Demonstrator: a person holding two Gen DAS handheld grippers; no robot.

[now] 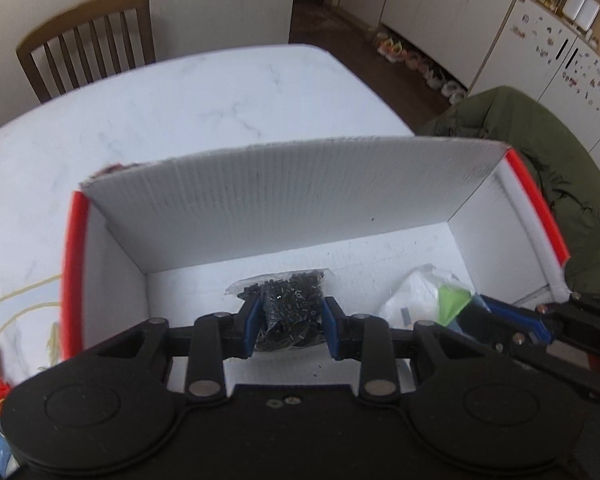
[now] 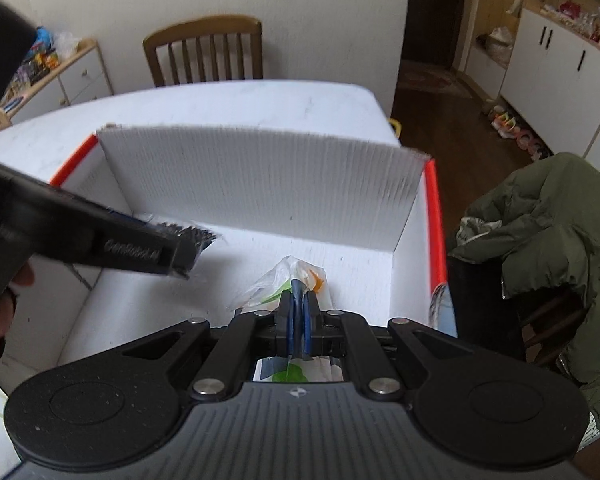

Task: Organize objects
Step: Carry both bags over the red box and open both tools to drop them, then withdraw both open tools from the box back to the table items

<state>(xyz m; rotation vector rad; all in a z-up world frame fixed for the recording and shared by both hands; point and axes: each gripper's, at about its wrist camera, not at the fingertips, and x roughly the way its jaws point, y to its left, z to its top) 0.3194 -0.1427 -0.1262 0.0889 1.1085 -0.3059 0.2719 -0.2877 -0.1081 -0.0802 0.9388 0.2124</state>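
A: Left hand-held gripper grips the screw bag over the box floor, at twelve o'clock from it.

B: Right hand-held gripper pinches the wrapper at its one o'clock. Best lower both, then release gently.

One marking reads here: raised lettering, seemingly "GenRobot.AI", on the black side of the left hand-held gripper; nothing else is legible.

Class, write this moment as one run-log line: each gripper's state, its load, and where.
left gripper: shut on bag of black screws | right gripper: shut on plastic bag | place: both inside white box
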